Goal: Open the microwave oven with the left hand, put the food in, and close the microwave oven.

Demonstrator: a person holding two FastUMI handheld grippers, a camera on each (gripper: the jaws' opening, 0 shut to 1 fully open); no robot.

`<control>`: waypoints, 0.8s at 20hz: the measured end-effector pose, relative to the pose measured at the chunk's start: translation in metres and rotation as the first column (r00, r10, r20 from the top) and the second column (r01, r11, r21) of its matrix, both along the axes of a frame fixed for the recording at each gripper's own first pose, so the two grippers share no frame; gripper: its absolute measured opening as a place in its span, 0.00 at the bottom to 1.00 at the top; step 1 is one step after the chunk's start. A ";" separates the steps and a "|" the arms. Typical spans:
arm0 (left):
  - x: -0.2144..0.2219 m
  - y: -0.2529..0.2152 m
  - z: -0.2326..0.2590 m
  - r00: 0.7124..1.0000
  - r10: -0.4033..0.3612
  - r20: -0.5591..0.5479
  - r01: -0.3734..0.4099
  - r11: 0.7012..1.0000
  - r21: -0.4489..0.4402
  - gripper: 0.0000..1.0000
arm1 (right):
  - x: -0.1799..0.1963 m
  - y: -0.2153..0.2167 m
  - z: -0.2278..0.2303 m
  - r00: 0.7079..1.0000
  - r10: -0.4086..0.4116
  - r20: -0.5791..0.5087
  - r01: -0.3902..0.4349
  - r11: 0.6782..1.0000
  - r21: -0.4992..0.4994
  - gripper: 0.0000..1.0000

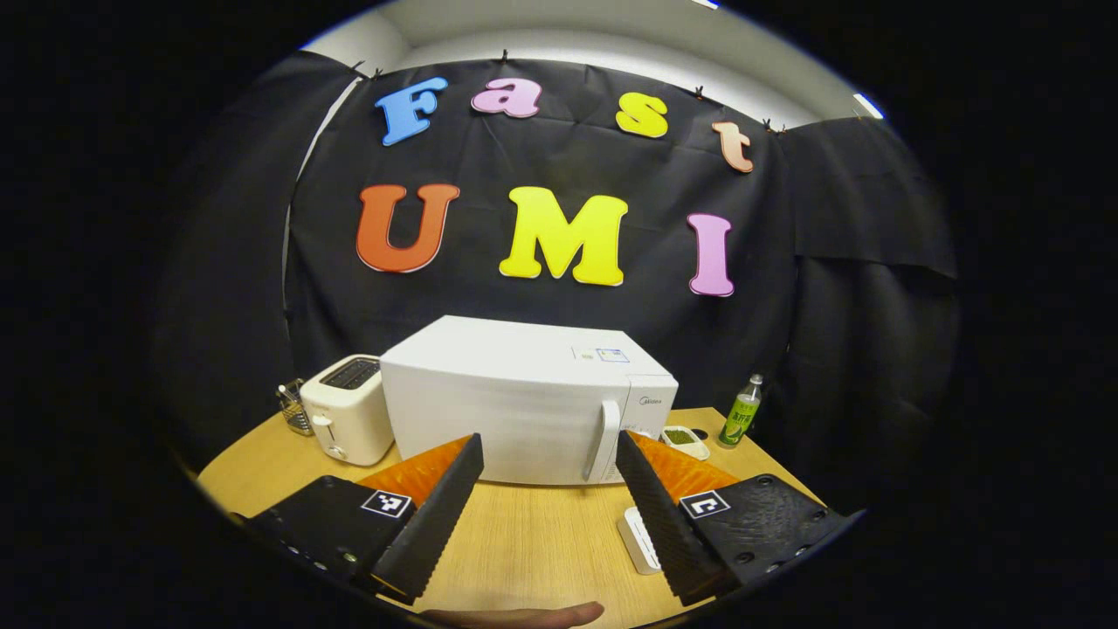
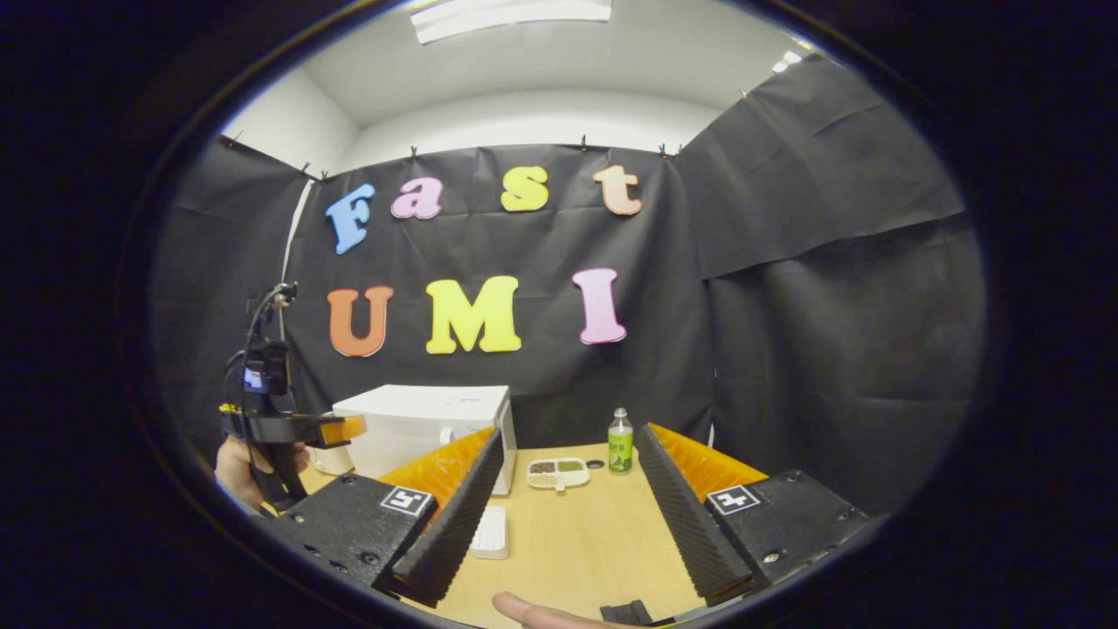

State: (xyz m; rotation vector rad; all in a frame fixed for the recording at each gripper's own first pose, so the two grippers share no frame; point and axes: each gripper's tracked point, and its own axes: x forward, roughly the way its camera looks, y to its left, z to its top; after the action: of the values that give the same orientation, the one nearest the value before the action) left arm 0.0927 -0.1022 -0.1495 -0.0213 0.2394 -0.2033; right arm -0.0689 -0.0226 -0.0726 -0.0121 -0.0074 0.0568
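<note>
Left tool (image 1: pixel 546 515) open; white microwave (image 1: pixel 524 406) door closed.

One microwave (image 1: pixel 515 411), one toaster (image 1: pixel 348 421), one bottle (image 1: pixel 741 412), one food tray (image 2: pixel 559 473), two claws.

Staged recording booth: black cloth walls (image 2: pixel 786 288) surround a light wooden worktop (image 1: pixel 524 533) bearing a white box-shaped microwave oven (image 1: pixel 515 402) and white toaster (image 1: pixel 349 419).

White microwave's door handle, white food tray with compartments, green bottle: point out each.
White microwave's door handle (image 1: pixel 604 441), left gripper view: mid-length of the vertical bar.
White food tray with compartments (image 2: pixel 559 473), right gripper view: its middle.
Green bottle (image 2: pixel 620 445), right gripper view: on the label.
</note>
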 end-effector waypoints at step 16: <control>-0.186 0.073 0.104 0.962 0.127 0.241 -0.142 0.989 0.049 0.95 | -0.044 0.031 0.041 0.991 0.055 0.121 -0.064 0.995 0.073 0.99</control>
State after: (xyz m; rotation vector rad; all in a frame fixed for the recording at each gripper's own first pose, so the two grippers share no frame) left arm -0.0932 -0.0296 -0.0458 0.0520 0.0051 -0.0609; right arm -0.1129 0.0080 -0.0316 0.0618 -0.1292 0.1153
